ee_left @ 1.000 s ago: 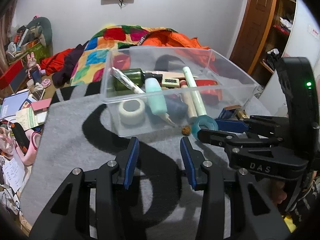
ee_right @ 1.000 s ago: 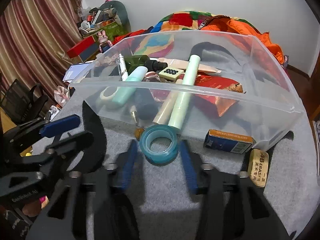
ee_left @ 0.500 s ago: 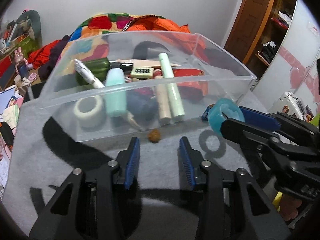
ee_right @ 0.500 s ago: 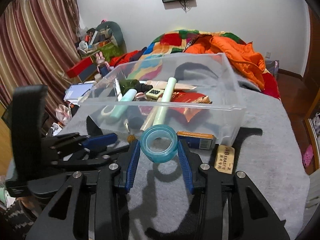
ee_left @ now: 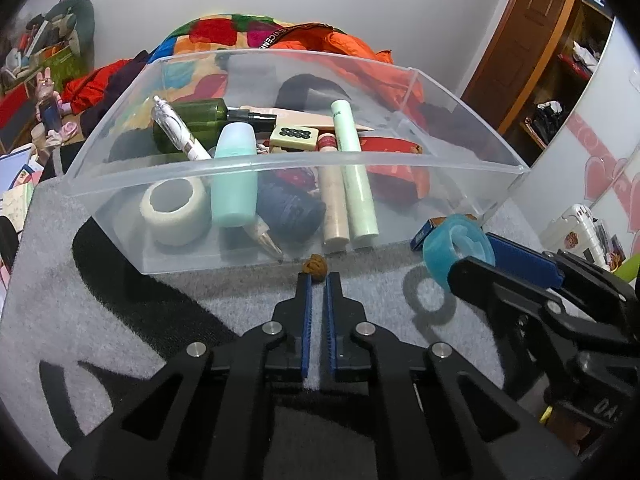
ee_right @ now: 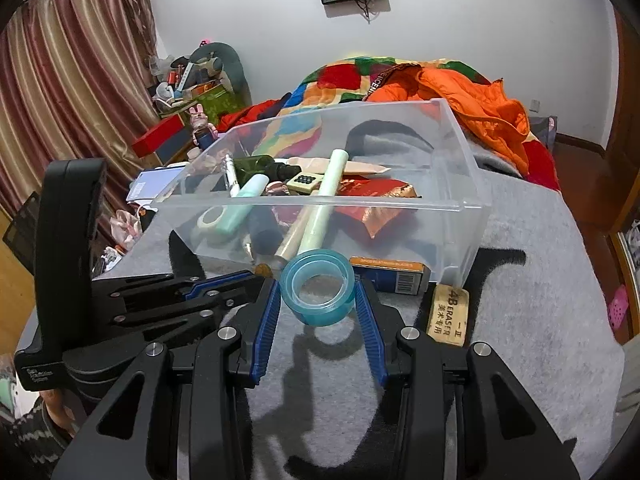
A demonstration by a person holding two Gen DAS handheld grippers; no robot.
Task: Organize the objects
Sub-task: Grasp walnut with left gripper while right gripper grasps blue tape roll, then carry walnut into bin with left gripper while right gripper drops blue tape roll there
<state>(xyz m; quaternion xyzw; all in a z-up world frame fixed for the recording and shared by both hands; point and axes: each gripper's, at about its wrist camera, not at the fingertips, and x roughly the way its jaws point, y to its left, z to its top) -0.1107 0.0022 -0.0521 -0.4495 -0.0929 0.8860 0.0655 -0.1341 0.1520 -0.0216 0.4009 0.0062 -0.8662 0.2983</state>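
Observation:
A clear plastic bin [ee_left: 280, 164] [ee_right: 460, 208] on the grey mat holds bottles, tubes, a white tape roll [ee_left: 176, 210] and a red packet. My right gripper [ee_right: 318, 300] is shut on a blue tape roll [ee_right: 318, 292] [ee_left: 456, 248] and holds it above the mat, just in front of the bin. My left gripper [ee_left: 318, 280] is nearly shut, with a narrow gap, and its tips are at a small brown nut [ee_left: 315, 267] that lies on the mat against the bin's front wall. I cannot tell whether it grips the nut.
A blue and orange box [ee_right: 394, 274] and a tan eraser [ee_right: 448, 316] lie on the mat by the bin's right front corner. A bed with a colourful blanket and an orange jacket [ee_right: 460, 96] lies behind. Clutter fills the left side.
My left gripper has closed from wide open to a narrow gap and moved forward to the brown nut. My right gripper has raised the blue tape roll a little, nearer the bin.

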